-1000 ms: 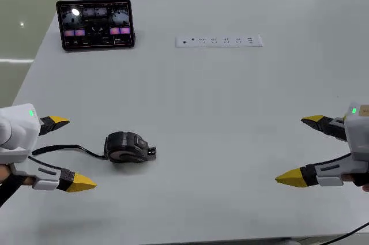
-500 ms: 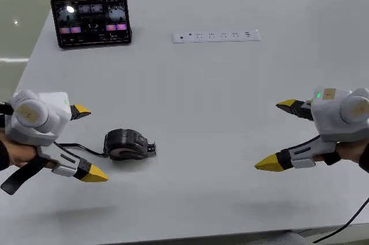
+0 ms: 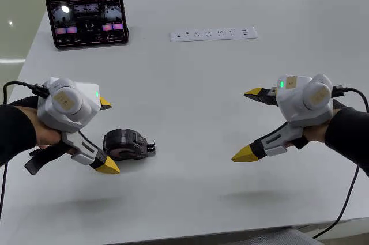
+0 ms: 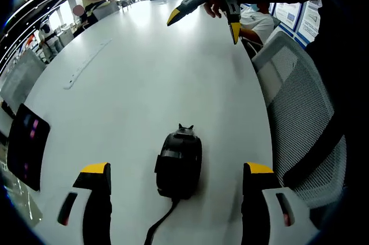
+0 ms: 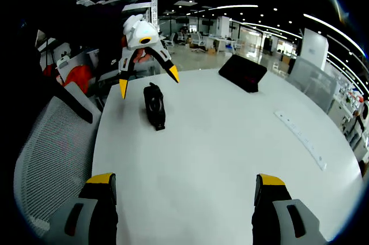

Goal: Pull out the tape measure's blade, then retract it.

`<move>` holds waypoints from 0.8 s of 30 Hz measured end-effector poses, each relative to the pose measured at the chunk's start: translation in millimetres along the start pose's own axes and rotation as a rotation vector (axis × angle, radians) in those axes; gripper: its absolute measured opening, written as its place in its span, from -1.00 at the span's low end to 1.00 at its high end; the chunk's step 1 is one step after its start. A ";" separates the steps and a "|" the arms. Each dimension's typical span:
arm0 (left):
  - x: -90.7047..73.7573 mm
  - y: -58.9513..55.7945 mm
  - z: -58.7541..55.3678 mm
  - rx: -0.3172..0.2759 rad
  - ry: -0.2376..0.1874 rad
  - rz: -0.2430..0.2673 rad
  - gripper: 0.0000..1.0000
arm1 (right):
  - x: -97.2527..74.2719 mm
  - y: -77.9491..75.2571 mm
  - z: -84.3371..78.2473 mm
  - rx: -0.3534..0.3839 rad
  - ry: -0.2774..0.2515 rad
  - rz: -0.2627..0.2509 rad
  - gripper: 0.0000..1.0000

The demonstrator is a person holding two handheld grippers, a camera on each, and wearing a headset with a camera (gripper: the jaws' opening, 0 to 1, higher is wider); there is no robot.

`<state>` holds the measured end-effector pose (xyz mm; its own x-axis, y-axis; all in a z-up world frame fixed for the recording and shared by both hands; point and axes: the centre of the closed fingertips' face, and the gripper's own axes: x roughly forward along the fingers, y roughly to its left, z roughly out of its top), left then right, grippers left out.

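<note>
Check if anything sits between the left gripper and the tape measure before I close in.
Nothing visible does. The tape measure lies on bare table right in front of the left gripper, whose jaws are open, and sits roughly centred between them in the left gripper view. Its own black cord trails toward the gripper.

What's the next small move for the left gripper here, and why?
Probably ease the left gripper forward and shut its fingers on the tape measure. It lies on the table between the open fingers with a gap on each side. Its blade hook points toward the open right gripper, which hangs well off to the side.
</note>
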<state>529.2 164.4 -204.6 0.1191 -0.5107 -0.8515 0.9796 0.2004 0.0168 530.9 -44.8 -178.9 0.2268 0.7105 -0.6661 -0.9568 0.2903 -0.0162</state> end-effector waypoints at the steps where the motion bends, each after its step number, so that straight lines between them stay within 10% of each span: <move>1: 2.0 -0.9 0.5 0.007 0.004 -0.003 0.81 | 2.5 0.8 1.7 -0.009 -0.003 0.005 0.98; 24: 31.4 -9.3 -0.3 0.015 0.092 -0.075 -0.05 | 77.9 13.6 29.2 0.018 -0.030 0.098 0.98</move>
<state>523.8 146.8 -231.7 0.0309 -0.4448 -0.8951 0.9876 0.1518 -0.0413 540.9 33.2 -209.2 0.1375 0.7548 -0.6414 -0.9713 0.2295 0.0619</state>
